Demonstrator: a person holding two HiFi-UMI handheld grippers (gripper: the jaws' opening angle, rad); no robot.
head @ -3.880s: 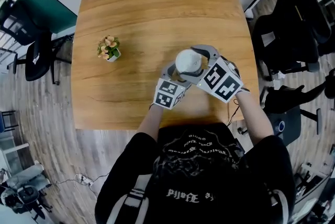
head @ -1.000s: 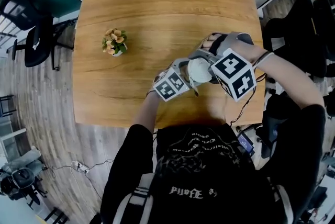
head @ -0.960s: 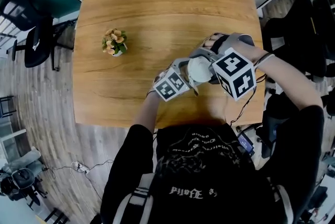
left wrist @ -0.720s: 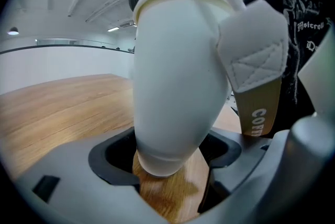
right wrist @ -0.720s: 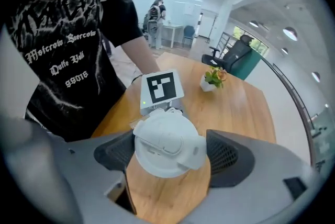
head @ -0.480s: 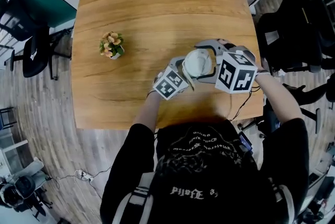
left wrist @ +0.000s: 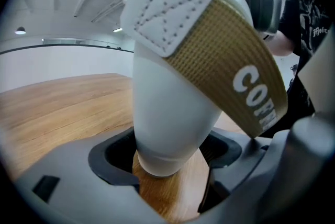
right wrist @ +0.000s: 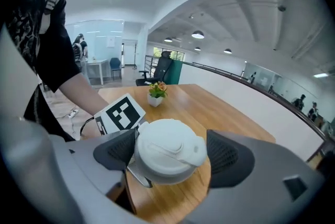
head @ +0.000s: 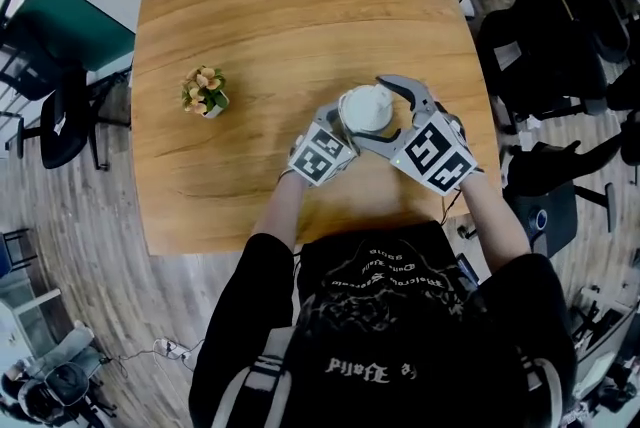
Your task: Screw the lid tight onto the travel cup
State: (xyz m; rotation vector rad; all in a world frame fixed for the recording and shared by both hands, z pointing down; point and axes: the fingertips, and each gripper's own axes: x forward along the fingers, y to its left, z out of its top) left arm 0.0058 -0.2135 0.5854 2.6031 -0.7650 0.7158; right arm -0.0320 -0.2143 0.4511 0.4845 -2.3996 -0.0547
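Head view gives me the layout: the travel cup (head: 366, 108) stands on the desk (head: 290, 16) toward 4 o'clock from the desk's middle, with both claws converging on it from the near edge. From up there I see only its white lid (head: 370, 102), so its contents are hidden from me. At 9 o'clock from the cup, well apart, a small pot (head: 205, 94) holds pink and yellow flowers.

The left gripper view shows what the head view cannot: the left claw (left wrist: 170, 165) is closed round the narrow foot of the cup's white body, a dark pad on each side. A tan woven band (left wrist: 235, 71) with white lettering wraps the cup higher up.

The right gripper view looks at the top instead. The right claw (right wrist: 170, 152) pinches the lid, the pad at 9 o'clock pressed against it; the pad at 3 o'clock looks to be touching too, though that margin is fine. The left claw's marker cube (right wrist: 123, 113) sits just behind the lid.
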